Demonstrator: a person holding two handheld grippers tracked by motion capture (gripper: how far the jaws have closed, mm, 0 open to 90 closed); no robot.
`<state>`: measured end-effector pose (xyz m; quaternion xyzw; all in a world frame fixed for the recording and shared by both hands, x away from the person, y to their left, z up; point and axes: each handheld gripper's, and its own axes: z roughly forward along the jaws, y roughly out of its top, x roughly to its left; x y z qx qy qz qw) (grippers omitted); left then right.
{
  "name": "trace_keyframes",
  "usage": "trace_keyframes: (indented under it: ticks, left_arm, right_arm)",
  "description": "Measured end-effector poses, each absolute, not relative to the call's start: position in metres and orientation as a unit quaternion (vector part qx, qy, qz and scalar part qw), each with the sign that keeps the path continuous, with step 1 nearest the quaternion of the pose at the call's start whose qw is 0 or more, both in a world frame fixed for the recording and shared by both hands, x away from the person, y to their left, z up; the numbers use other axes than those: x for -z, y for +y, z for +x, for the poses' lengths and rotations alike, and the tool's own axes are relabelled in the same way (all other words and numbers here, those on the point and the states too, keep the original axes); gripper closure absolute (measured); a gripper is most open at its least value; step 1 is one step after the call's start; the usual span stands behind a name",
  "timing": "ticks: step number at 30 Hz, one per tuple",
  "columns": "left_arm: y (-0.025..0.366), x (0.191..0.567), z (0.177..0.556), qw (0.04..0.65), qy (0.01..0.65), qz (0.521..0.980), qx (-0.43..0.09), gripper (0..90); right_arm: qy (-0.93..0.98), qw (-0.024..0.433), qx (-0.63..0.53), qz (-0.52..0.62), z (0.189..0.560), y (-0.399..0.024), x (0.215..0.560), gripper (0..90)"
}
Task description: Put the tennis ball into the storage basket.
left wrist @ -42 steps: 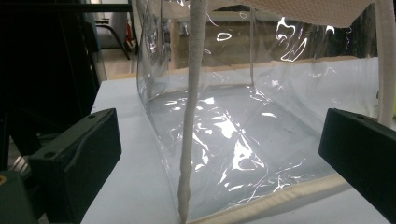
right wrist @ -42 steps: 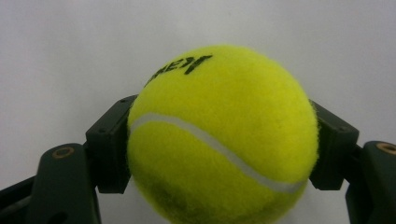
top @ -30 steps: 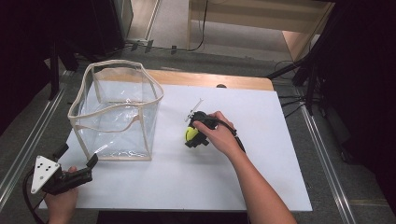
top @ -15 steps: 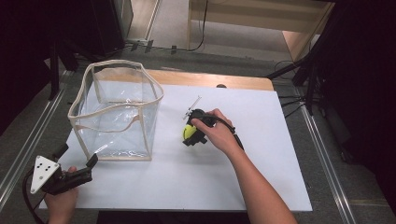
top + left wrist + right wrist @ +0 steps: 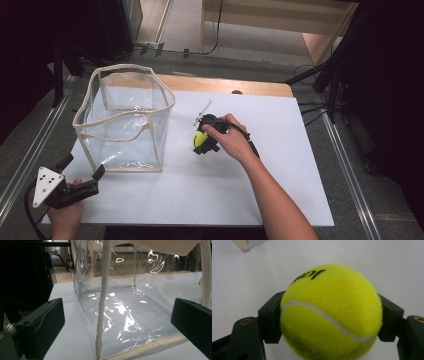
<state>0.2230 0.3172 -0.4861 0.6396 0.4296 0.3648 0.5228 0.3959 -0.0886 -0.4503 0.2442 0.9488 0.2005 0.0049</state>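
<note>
Here the white table (image 5: 200, 200) takes up most of the high view, with a tan strip along its far edge. On its left half stands the clear bag (image 5: 125, 120), upright and open at the top, its cream rim sagging a little on the near side; nothing is inside it as far as the pictures tell. In the left gripper view one cream seam of the bag runs down the middle, and the clear wall and bottom lie just beyond the jaws.

The left gripper (image 5: 82, 186) rests at the near left corner of the table, close to the bag's near left corner but apart from it. Its jaws stand wide, with nothing between them.

The right gripper (image 5: 202, 142) is near the table's middle, just right of the bag, pointing toward the near left. Its jaws are clamped on the ball (image 5: 330, 312), one pad on each side, as the right gripper view makes plain. The ball (image 5: 200, 138) is yellow-green with a white seam and black lettering, and seems to sit at or just above the table top; which, I cannot tell.

Judging by this, the pick is made and the carry is in hand. The next move calls for lifting the ball above the bag's rim, bringing it left over the opening, then letting go. The soft rim may catch the gripper on a low pass.
</note>
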Motion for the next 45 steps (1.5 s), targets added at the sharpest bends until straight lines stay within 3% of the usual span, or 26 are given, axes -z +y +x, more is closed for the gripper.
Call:
trace_keyframes:
  ticks: [45]
  left_arm:
    - [0.318, 0.486, 0.223, 0.528, 0.430, 0.636, -0.362, 0.0]
  right_arm:
    - [0.957, 0.001, -0.210, 0.198, 0.405, -0.054, 0.401, 23.3]
